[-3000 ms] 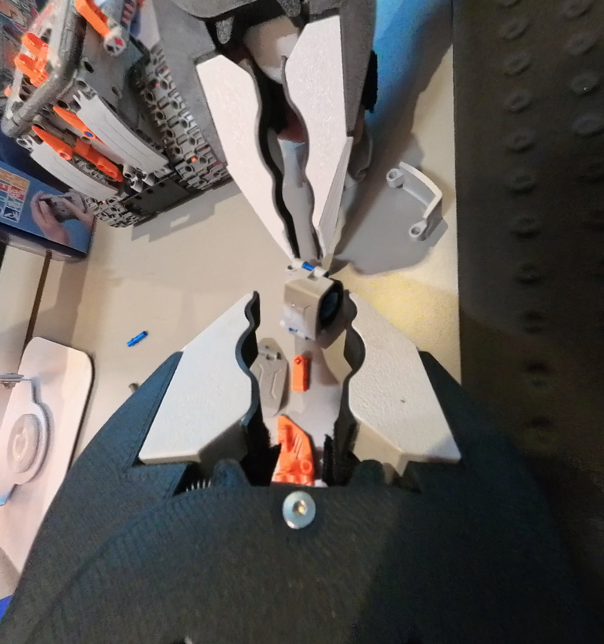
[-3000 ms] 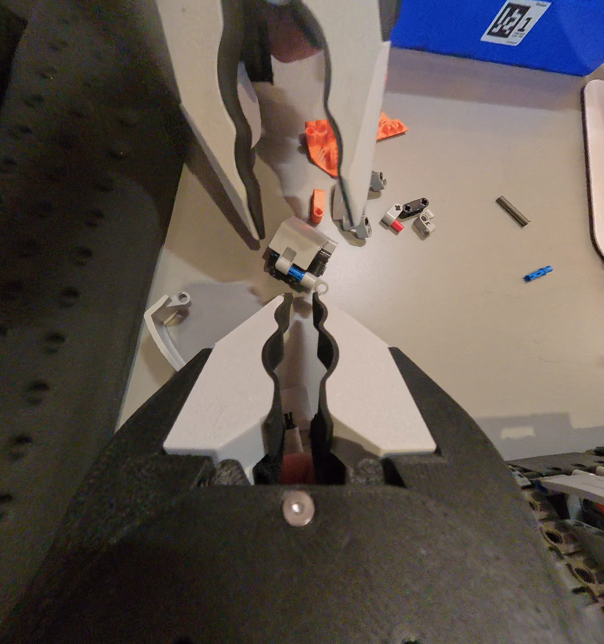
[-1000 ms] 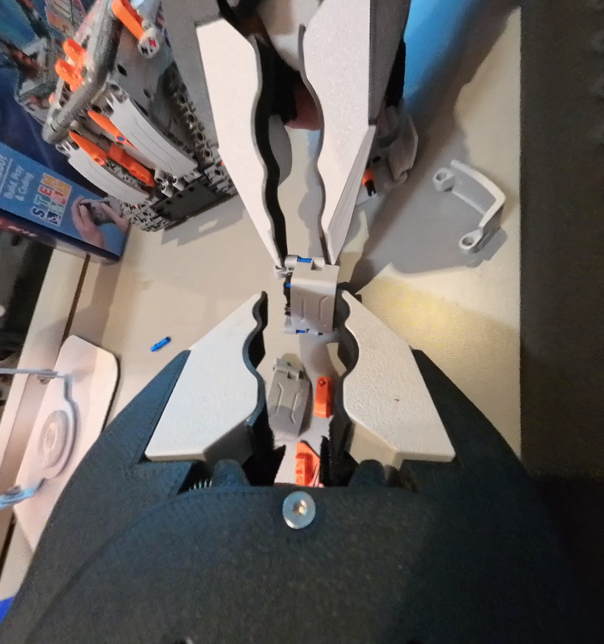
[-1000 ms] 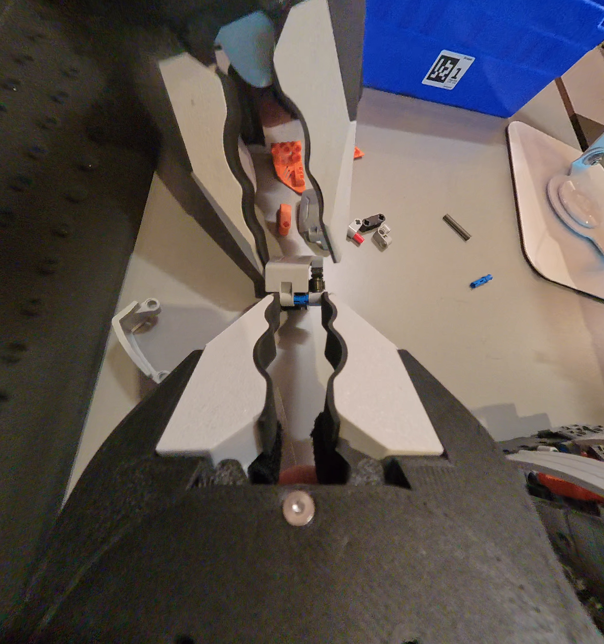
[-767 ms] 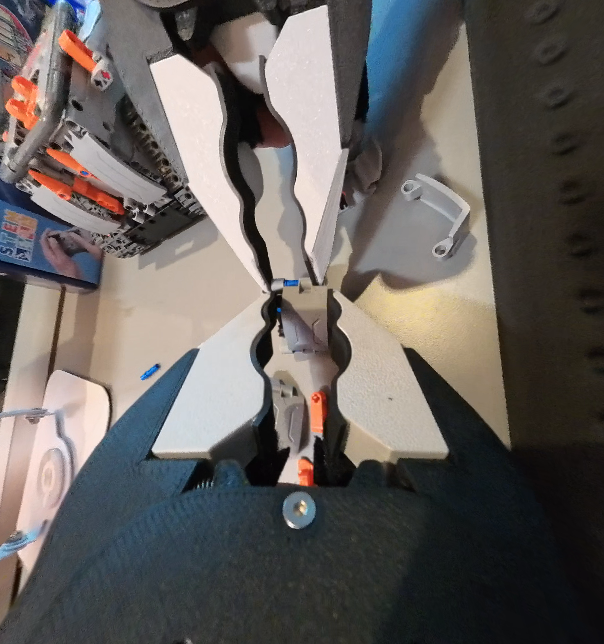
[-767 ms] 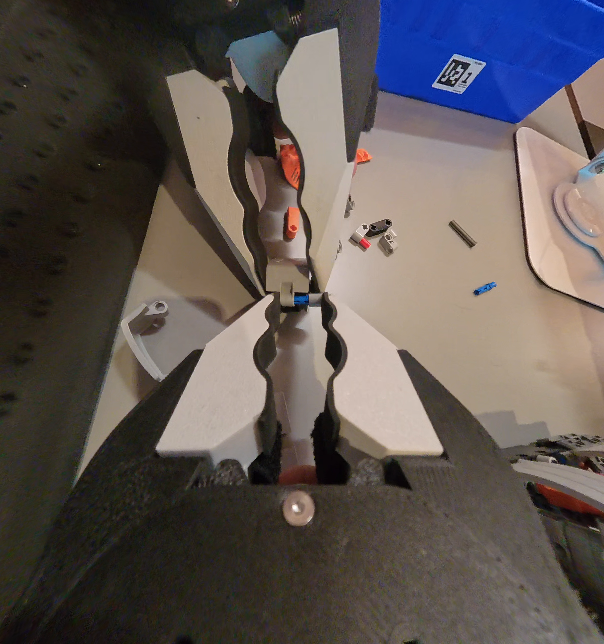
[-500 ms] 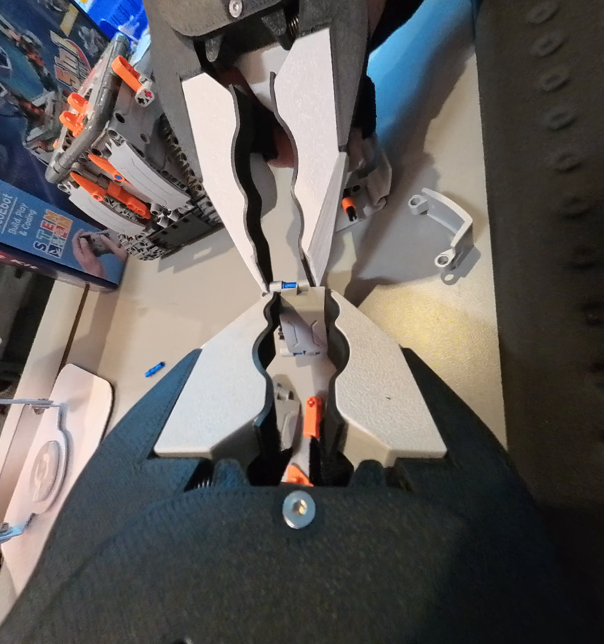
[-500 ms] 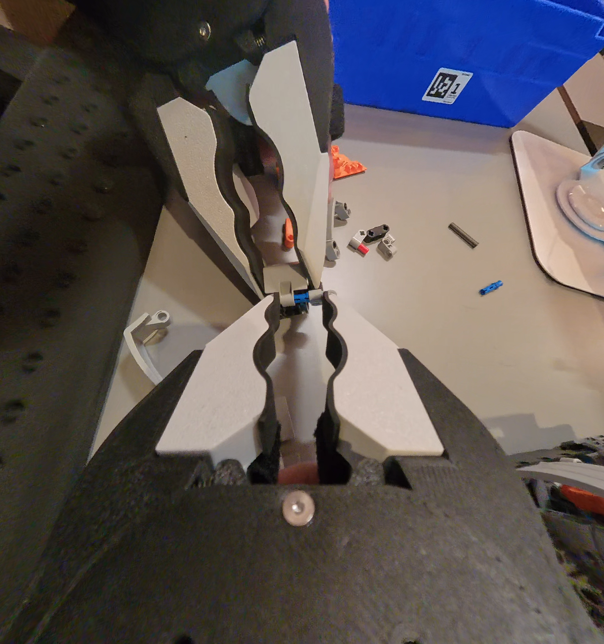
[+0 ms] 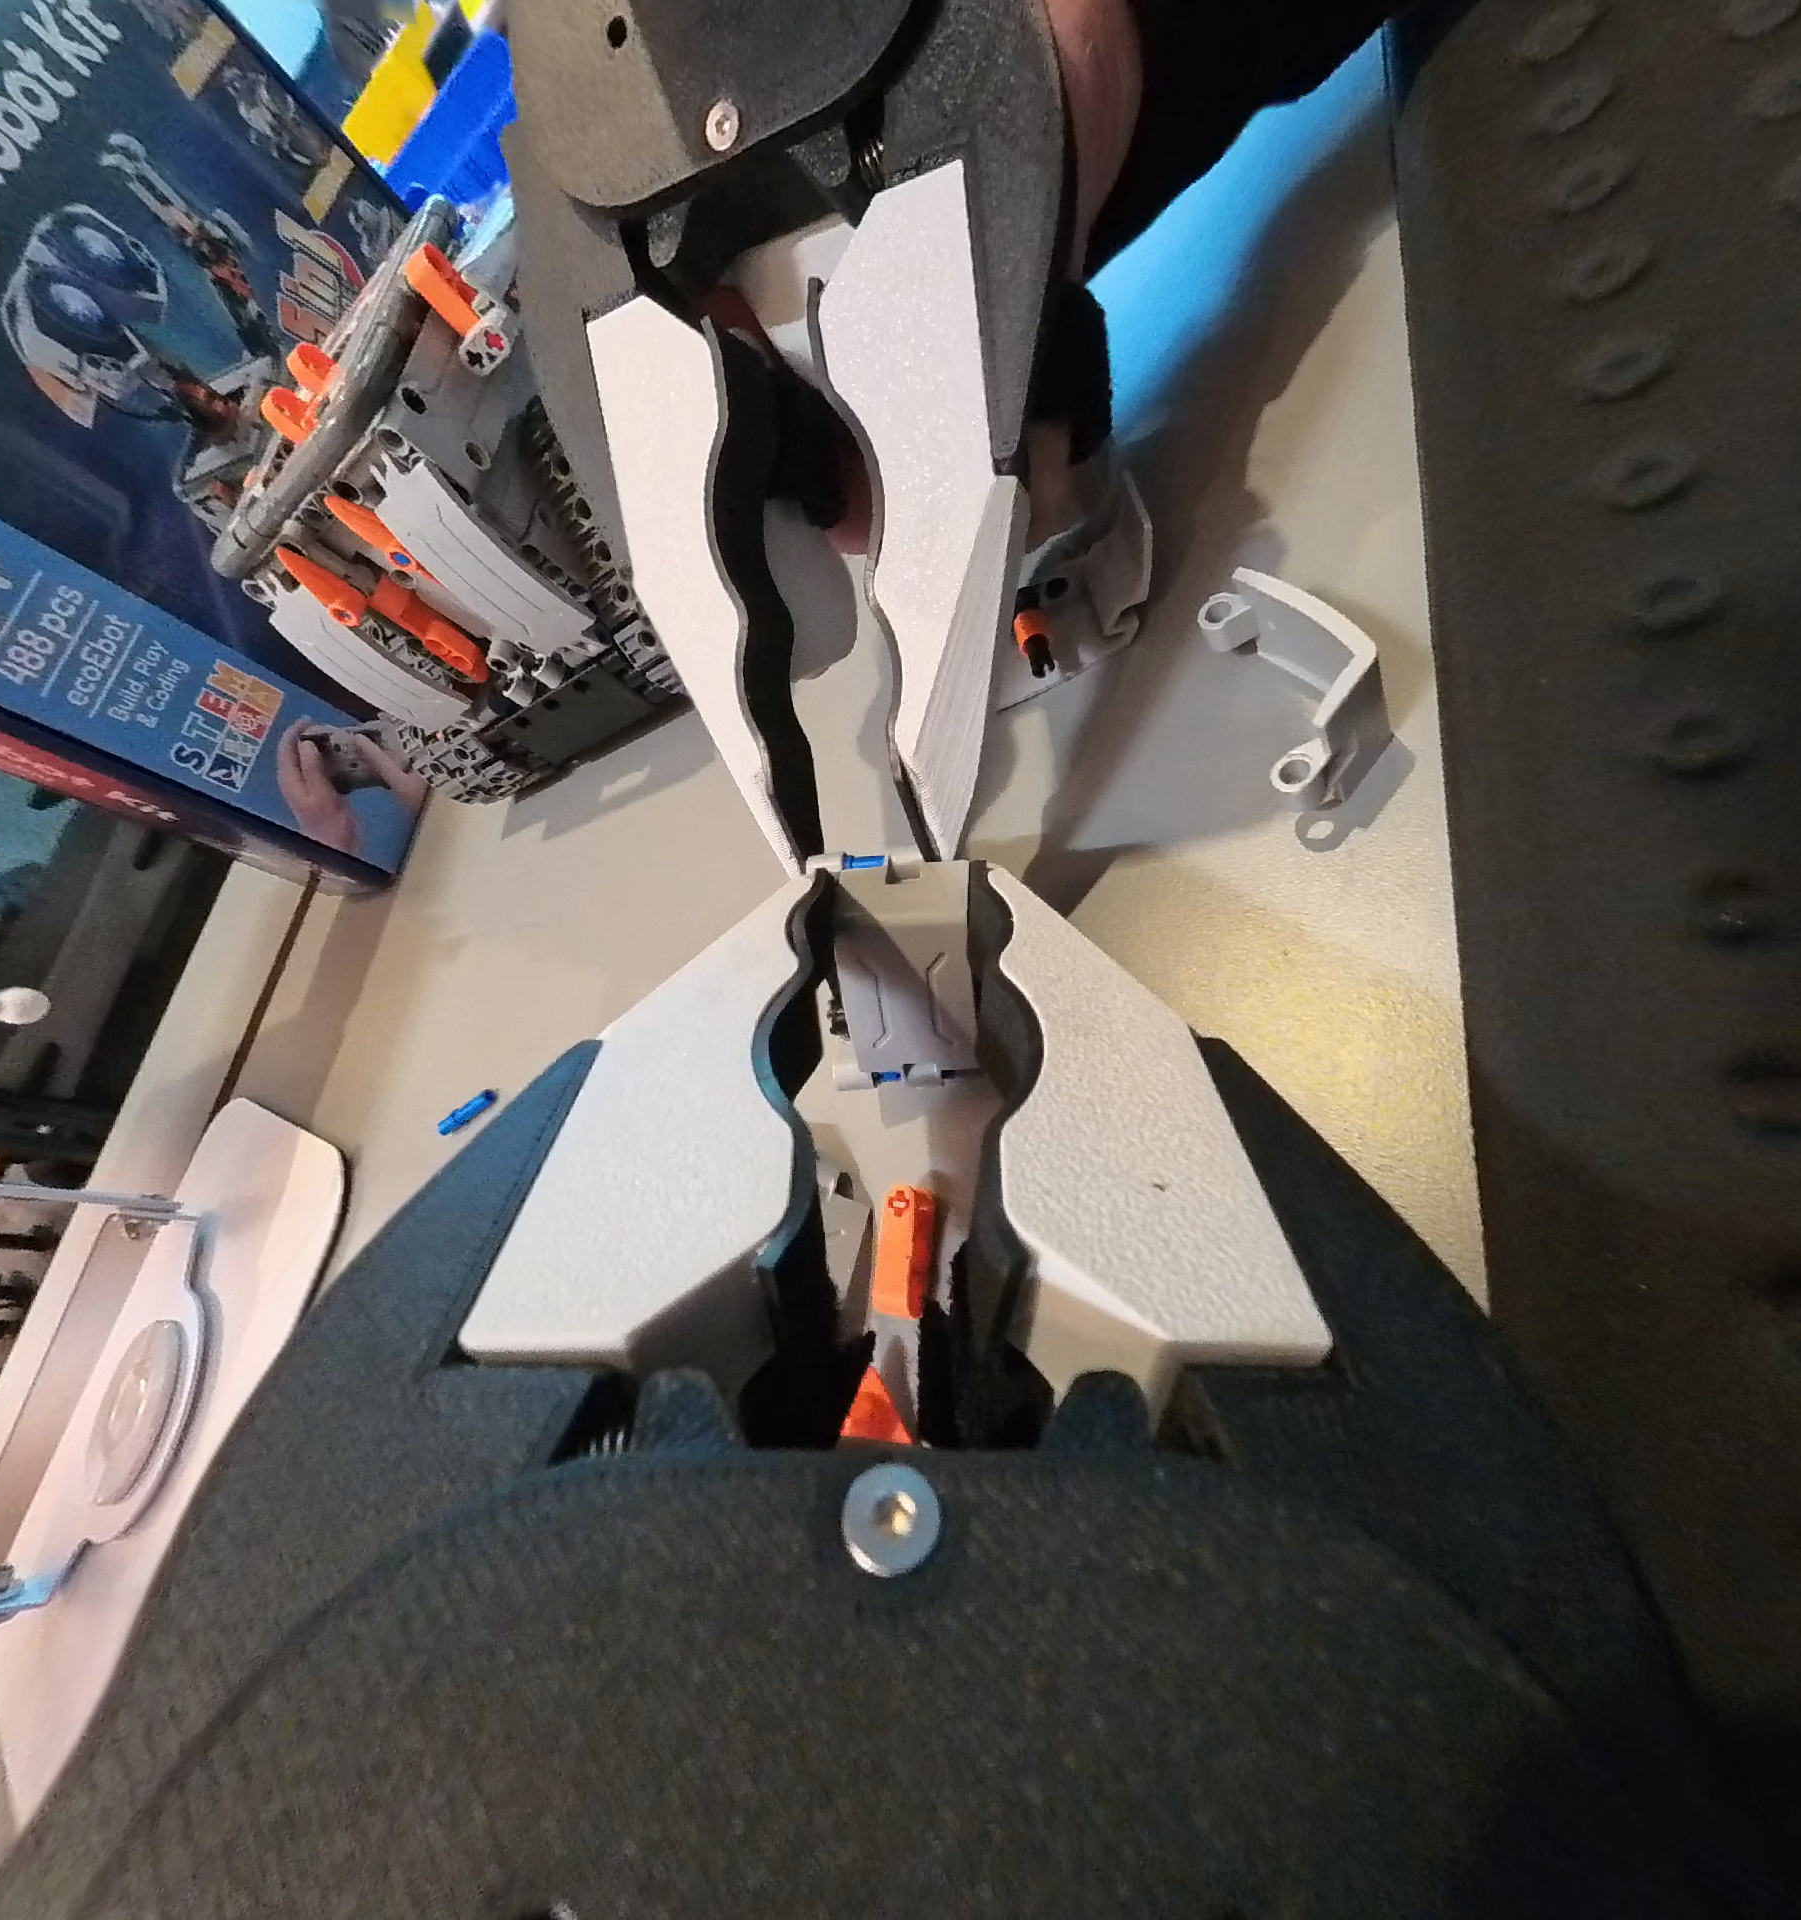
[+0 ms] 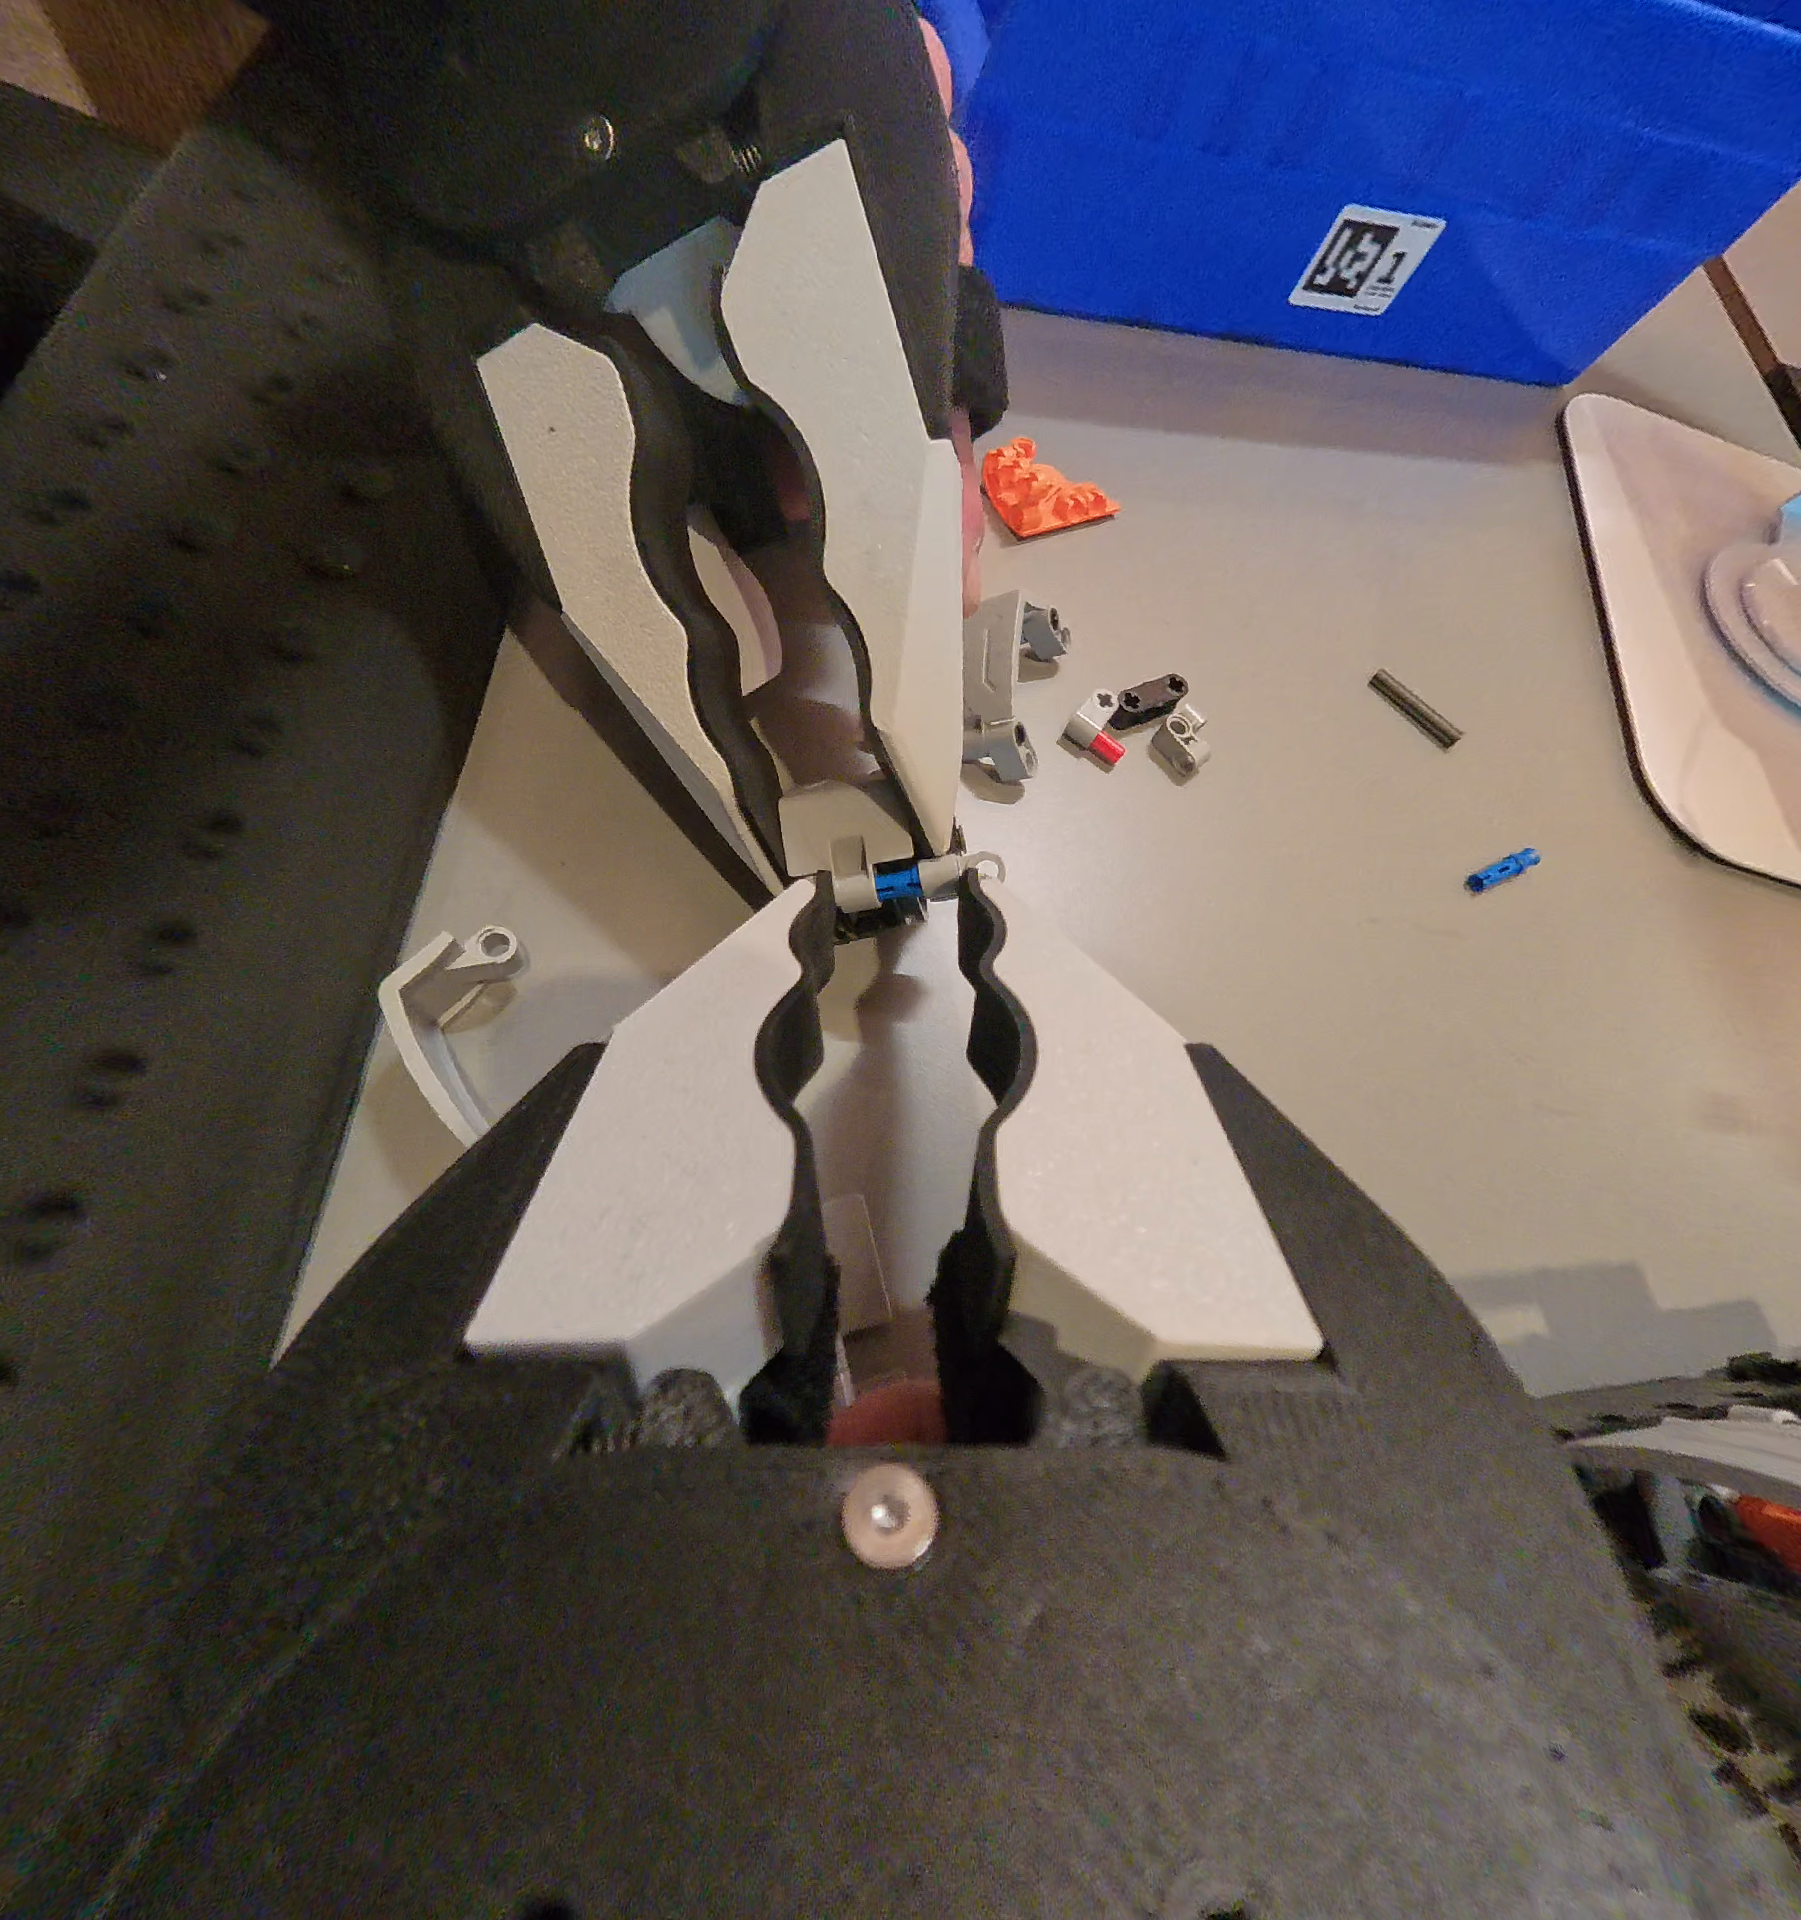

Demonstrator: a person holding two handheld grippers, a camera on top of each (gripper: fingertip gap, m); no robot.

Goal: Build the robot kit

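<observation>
Right now my left gripper (image 9: 891,904) has its jaws clamped on a small grey block (image 9: 901,992) built of toy bricks, gripping its two long sides. In the left wrist view the block's long axis runs straight away from me along my fingers, and its far end, with a blue pin (image 9: 863,861) set crosswise, pokes out past my fingertips.

My right gripper (image 10: 891,909) comes at that same end from the opposite side. Its jaws are narrowed to a slim gap around the blue pin (image 10: 896,880) and the light grey connectors on either side of it; the tips sit right at the connectors, but I cannot tell whether they actually press on them. In the right wrist view the pin lies left to right across my fingertips, and the block (image 10: 839,816) slopes up and away into the other gripper.

Both grippers hold the block just above the beige desk (image 10: 1291,1039). Loose on the desk are:
- a curved grey panel (image 9: 1301,675) by the dark foam wall (image 9: 1654,727)
- an orange wedge (image 10: 1047,488)
- a few small connectors (image 10: 1135,722)
- a black axle (image 10: 1415,709)
- a spare blue pin (image 10: 1502,871)

A half-built grey and orange model (image 9: 428,561) stands beside a printed box (image 9: 96,416), and a blue bin (image 10: 1395,156) sits at the far edge.
</observation>
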